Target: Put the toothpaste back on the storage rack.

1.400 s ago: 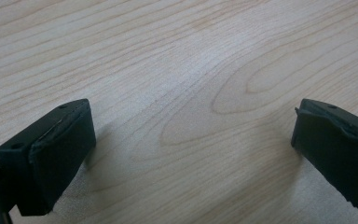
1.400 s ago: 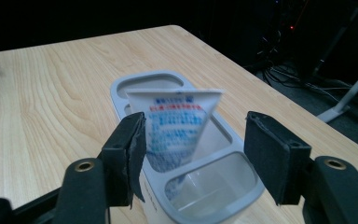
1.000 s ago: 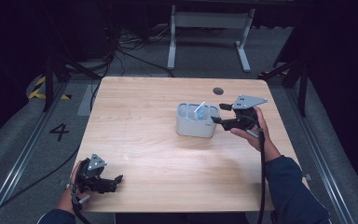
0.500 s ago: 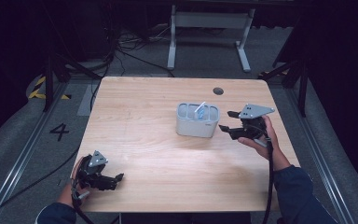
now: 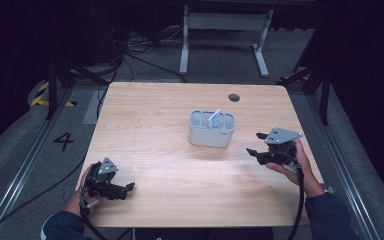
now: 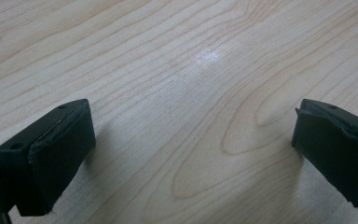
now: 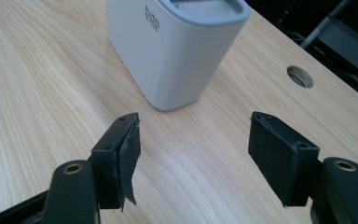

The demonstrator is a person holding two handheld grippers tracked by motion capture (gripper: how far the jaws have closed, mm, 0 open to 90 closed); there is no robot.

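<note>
High view: the right gripper [image 5: 266,145] is drawing back from the grey holder [image 5: 212,129], now sitting just right of centre frame, apart from it, whereas a second ago it was up against the holder's right side. Its jaws are standing wide apart with nothing between them. Judged meaning: a drop into the holder is likely finished, and the hand is retreating.

Holder: centre of the frame on the table [image 5: 170,100]; pale grey, smooth matte plastic, rounded corners, open compartments on top. A thin blue-and-white item [image 5: 214,119] is leaning upright in one compartment; what it is cannot be told.

Left gripper [image 5: 122,190]: lower left of the frame, resting low over bare wood, jaws spread and empty, barely moved.

Table: light wood, visible grain, faint sheen, round cable hole [image 5: 234,97] upper right of centre.

Right gripper view: jaw pads are showing as black, rough-edged foam.
</note>
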